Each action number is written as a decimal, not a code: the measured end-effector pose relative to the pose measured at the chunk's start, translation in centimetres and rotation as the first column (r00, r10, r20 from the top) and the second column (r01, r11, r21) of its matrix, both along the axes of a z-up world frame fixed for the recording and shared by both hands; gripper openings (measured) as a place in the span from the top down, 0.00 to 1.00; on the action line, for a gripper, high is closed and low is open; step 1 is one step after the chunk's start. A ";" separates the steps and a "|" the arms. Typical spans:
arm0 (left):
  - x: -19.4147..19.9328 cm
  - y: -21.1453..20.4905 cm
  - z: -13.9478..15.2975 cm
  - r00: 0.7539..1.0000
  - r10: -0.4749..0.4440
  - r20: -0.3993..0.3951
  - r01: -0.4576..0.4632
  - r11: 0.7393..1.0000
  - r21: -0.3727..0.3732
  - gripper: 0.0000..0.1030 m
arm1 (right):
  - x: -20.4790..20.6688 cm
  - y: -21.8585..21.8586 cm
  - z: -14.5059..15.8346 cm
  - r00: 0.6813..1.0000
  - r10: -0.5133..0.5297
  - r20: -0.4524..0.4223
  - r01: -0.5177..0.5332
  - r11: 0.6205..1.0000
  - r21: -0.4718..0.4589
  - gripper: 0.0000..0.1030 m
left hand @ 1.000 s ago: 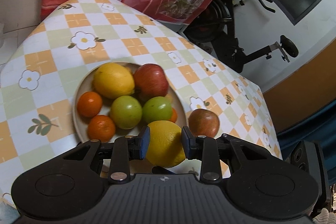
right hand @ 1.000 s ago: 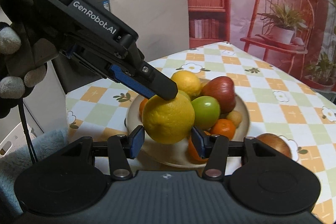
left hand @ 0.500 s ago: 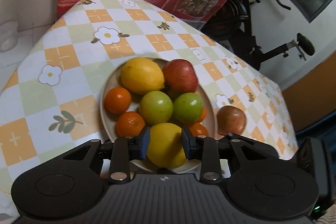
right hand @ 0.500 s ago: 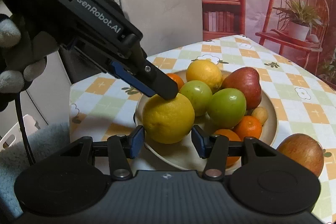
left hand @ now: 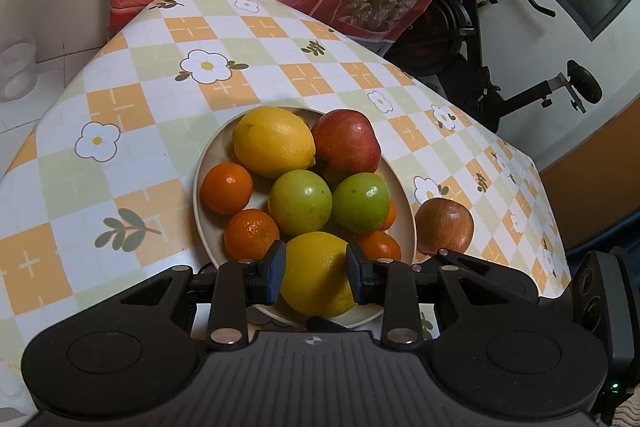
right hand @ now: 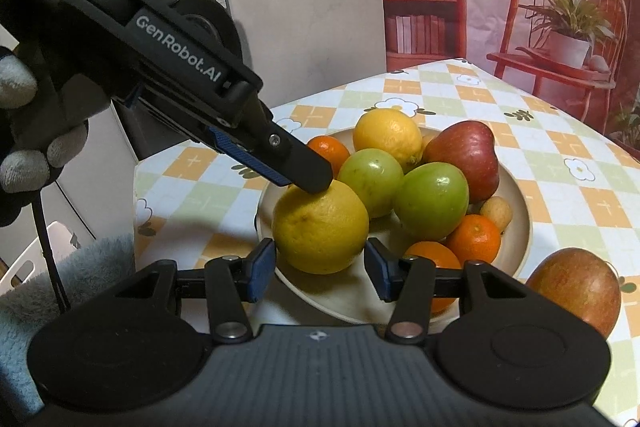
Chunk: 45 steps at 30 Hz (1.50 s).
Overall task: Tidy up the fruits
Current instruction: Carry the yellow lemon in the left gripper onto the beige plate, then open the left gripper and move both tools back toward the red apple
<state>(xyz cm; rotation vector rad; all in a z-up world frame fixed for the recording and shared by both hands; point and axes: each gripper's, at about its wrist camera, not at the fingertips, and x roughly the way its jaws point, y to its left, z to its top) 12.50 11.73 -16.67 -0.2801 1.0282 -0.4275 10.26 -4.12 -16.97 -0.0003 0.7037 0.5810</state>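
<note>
A yellow lemon (left hand: 316,275) (right hand: 320,227) sits low over the near rim of a beige plate (left hand: 198,187) (right hand: 520,227). My left gripper (left hand: 316,259) is shut on it, blue pads pressed to both sides. My right gripper (right hand: 320,259) is shut on the same lemon, its pads tight against the flanks. In the right wrist view one left finger (right hand: 280,155) lies on top of the lemon. The plate holds a second lemon (left hand: 274,141), a red apple (left hand: 346,147), two green fruits (left hand: 300,203) and several tangerines (left hand: 227,189). Another apple (left hand: 444,225) (right hand: 576,291) lies on the cloth beside the plate.
The checked tablecloth (left hand: 120,107) drops off at the edges on the left and right. An exercise bike (left hand: 500,67) stands beyond the far corner. A gloved hand (right hand: 20,131) holds the left gripper. Fluffy grey fabric (right hand: 60,287) lies at the table's near left.
Both grippers have carried the lemon down and closer to the plate, which now looks larger. The lemon keeps its place between both pairs of pads.
</note>
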 end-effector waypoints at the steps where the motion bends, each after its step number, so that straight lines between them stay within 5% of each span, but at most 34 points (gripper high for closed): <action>1: -0.1 0.0 0.1 1.000 0.003 0.004 -0.003 1.000 0.005 0.66 | 0.0 0.0 0.0 1.000 0.000 -0.002 0.000 1.000 -0.002 0.50; 22: -0.8 -2.0 2.5 0.994 0.000 0.110 -0.004 0.999 0.039 0.65 | -2.3 -3.9 2.4 0.994 -0.108 0.027 0.108 0.994 0.000 0.50; 41: -1.0 -9.0 2.9 0.952 -0.135 0.275 0.098 0.984 0.147 0.64 | -5.2 -12.9 1.6 0.943 -0.332 -0.007 0.332 0.943 0.007 0.50; 45: -1.2 -10.7 2.5 0.924 -0.207 0.323 0.148 0.969 0.196 0.49 | -5.2 -14.2 1.0 0.927 -0.373 -0.047 0.374 0.927 0.029 0.50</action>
